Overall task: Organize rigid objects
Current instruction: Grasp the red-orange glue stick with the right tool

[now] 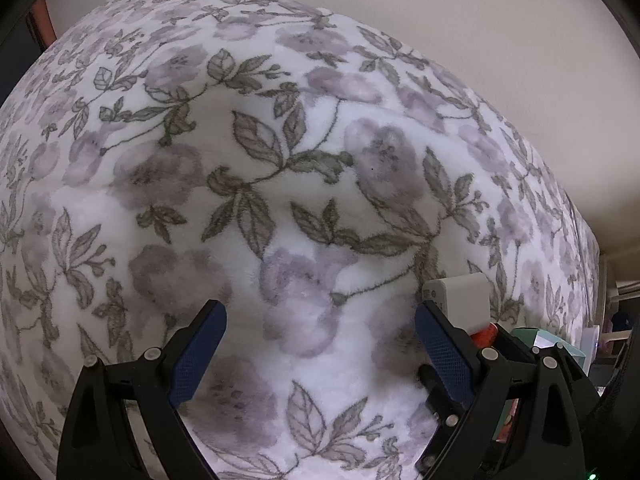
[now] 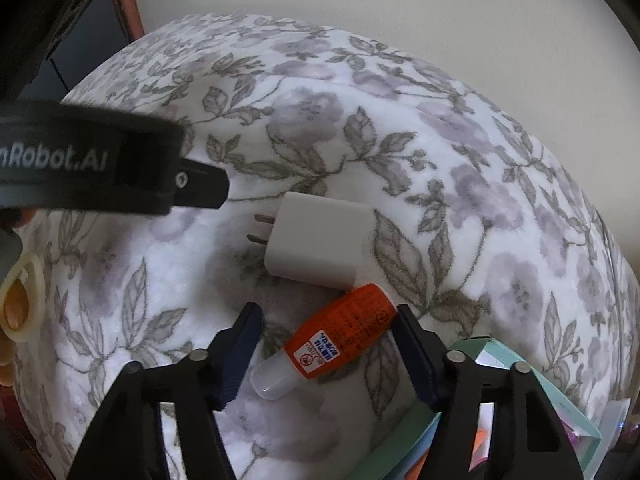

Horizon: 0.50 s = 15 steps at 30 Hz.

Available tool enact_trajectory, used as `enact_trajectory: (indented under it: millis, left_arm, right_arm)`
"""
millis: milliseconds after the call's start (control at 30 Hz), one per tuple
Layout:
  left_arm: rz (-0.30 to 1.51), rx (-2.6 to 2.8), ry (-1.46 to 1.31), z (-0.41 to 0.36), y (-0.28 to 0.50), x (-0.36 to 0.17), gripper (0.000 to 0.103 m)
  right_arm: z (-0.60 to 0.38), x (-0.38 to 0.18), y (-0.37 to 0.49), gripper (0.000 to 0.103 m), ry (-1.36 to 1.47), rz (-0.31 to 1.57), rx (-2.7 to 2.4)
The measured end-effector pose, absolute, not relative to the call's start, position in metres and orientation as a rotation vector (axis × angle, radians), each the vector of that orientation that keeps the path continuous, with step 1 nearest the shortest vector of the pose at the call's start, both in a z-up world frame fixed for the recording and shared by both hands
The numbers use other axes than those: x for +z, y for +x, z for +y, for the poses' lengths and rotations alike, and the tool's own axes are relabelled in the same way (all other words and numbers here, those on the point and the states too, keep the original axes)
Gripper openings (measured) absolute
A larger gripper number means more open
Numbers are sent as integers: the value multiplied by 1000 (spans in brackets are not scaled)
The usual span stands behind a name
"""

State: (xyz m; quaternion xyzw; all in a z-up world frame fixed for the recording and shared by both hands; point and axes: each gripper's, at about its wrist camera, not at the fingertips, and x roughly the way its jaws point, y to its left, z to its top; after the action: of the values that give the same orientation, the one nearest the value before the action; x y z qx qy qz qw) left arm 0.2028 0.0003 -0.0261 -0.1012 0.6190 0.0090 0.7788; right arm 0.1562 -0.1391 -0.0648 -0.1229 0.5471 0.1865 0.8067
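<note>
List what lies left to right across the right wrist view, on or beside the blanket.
Scissor handle at the left edge → other gripper reaching in → charger → orange tube, lying between the open right gripper fingers → teal box at lower right. All sit over the floral blanket.

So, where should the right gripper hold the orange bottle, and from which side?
Grip the orange bottle across its labelled middle, coming from above. It lies flat, tilted, on the floral blanket, its far end against the white charger. The open right gripper already straddles it.
</note>
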Motion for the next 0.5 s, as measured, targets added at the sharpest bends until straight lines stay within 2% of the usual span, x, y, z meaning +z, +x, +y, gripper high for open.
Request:
enact_trajectory:
  millis: [133, 500]
  left_arm:
    - [1343, 9, -224, -1, 204, -28, 96]
    - [1341, -48, -235, -10, 205, -27, 96]
  right_arm:
    - [-145, -64, 156, 53, -239, 1174, 373]
    - [-147, -63, 146, 52, -173, 1174, 311]
